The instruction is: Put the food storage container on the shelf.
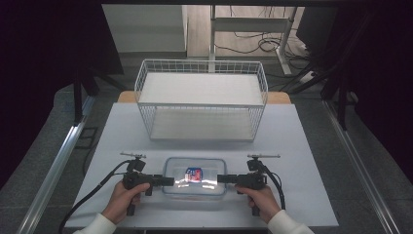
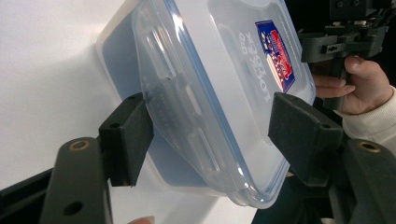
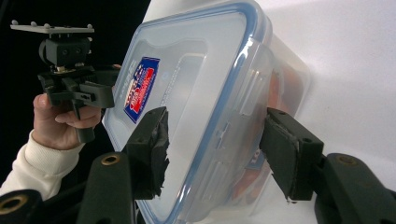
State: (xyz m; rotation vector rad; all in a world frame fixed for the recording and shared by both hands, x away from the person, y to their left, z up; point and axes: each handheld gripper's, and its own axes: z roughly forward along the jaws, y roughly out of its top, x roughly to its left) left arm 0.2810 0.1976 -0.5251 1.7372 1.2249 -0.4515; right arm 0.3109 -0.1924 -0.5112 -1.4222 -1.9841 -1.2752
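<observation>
White table (image 1: 302, 146), wire basket (image 1: 201, 100) beyond container (image 1: 195, 176)

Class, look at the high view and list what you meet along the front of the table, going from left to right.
Left hand → left gripper → clear lidded container → right gripper → right hand.
</observation>
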